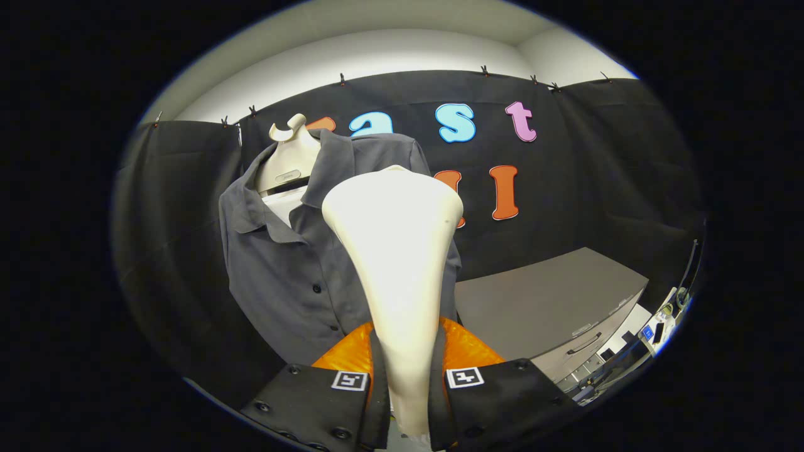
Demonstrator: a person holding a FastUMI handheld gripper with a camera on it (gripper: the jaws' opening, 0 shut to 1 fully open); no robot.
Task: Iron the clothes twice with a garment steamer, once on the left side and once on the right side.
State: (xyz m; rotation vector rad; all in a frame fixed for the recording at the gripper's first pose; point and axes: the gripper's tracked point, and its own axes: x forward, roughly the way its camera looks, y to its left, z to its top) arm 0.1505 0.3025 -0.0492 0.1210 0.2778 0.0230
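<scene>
Cream plastic steamer [396, 263] was held clamped in the gripper [407, 383], both fingers pressed on its narrow handle, wide head pointed up and away. Everything else is placed relative to that steamer.

Just beyond the head, a grey button-up shirt [282, 270] was hung on a pale mannequin [290, 157]; the head was seen overlapping the shirt's right half, contact not confirmable from this angle. The button placket [320, 295] was seen just left of the steamer. Right of and beyond the steamer, a grey cabinet [546, 301] was seen, with black cloth wall behind all.

Risks, as judged:
- Handle is tapered and smooth; slip or twist in the grip is likely if the head is dragged hard on fabric.
- Head could be snagged on buttons or collar if the pass is run across the placket.
- Mannequin could be pushed or tipped by excess pressure.
- One side could be missed, since the shirt is partly hidden by the steamer itself.
</scene>
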